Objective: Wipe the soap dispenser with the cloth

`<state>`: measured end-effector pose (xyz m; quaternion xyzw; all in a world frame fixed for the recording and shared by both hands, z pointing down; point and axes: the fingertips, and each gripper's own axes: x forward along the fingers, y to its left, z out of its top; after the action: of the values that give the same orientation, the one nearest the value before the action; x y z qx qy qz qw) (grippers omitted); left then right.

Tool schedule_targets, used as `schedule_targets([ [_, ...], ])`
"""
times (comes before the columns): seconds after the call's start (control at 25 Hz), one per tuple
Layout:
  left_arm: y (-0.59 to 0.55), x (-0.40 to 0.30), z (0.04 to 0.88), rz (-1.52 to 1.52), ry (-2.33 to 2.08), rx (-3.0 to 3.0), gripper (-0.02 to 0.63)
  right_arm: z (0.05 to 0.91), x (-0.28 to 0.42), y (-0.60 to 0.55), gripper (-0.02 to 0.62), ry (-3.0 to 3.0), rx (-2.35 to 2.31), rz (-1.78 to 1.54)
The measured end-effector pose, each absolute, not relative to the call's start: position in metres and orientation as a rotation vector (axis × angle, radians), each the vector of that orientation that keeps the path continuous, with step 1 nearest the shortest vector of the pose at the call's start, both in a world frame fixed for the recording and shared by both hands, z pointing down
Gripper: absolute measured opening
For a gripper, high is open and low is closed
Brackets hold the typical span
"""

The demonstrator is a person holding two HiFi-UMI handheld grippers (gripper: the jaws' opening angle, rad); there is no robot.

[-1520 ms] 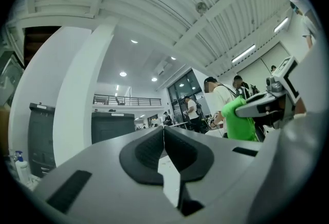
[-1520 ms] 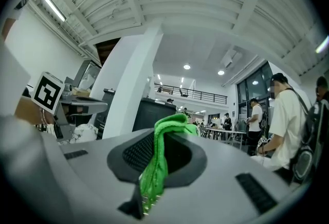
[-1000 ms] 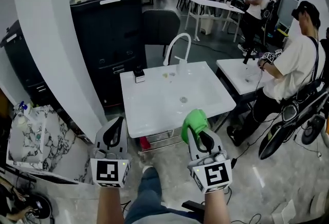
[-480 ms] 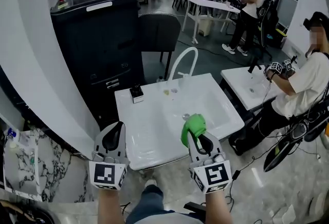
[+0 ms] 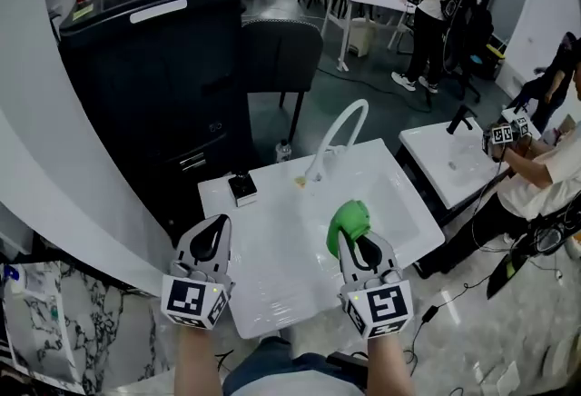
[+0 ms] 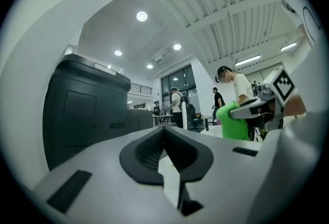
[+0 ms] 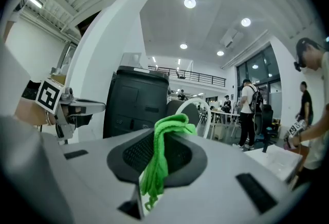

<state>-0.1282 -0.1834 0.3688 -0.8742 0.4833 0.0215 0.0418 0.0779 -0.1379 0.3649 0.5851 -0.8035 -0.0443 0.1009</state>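
A white sink (image 5: 272,294) with an arched white faucet (image 5: 340,135) lies in front of me in the head view. On its back left corner sits a small white box with a black top (image 5: 241,188), which may be the soap dispenser. My right gripper (image 5: 357,242) is shut on a bright green cloth (image 5: 349,219) over the basin's near right part. The right gripper view shows the cloth (image 7: 162,151) bunched between the jaws. My left gripper (image 5: 215,226) is shut and holds nothing, above the sink's near left edge. In its own view the left gripper (image 6: 164,133) has its pads together.
A tall black cabinet (image 5: 154,67) stands right behind the sink. A small clear bottle (image 5: 284,152) is beside it. A second sink (image 5: 445,163) with a person working at it is to the right. A marbled counter (image 5: 45,321) lies at the lower left. A white pillar curves along the left.
Both grippers have moved forward to the sink, from short of its front edge to over it. The sink and faucet are nearer and larger. The cloth stays in the right gripper.
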Motion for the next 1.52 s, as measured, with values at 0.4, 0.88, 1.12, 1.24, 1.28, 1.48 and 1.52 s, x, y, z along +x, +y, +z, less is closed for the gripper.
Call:
schedule_targets([
  [0.4,-0.236,-0.119,0.413,0.001,1.39,-2.864,0.343,0.389,0.075,-0.169,0.051,-2.337,1.681,-0.057],
  [0.88,-0.309,-0.111,0.476,-0.179,1.572,-2.779,0.344,0.437,0.09,-0.203,0.051,-2.356,1.576,0.094],
  [1.12,-0.35,-0.1,0.507,-0.241,1.685,-2.74,0.333,0.465,0.078,-0.218,0.051,-2.392,1.442,0.143],
  [1.24,-0.366,-0.098,0.517,-0.257,1.741,-2.715,0.269,0.476,0.072,-0.223,0.051,-2.399,1.377,0.155],
  [1.28,-0.37,-0.098,0.518,-0.255,1.752,-2.701,0.247,0.48,0.071,-0.225,0.051,-2.401,1.364,0.161],
  [1.48,-0.383,-0.101,0.511,-0.222,1.788,-2.622,0.18,0.492,0.072,-0.235,0.051,-2.405,1.331,0.2],
  [1.52,-0.383,-0.101,0.51,-0.22,1.793,-2.61,0.161,0.494,0.072,-0.236,0.051,-2.406,1.329,0.209],
])
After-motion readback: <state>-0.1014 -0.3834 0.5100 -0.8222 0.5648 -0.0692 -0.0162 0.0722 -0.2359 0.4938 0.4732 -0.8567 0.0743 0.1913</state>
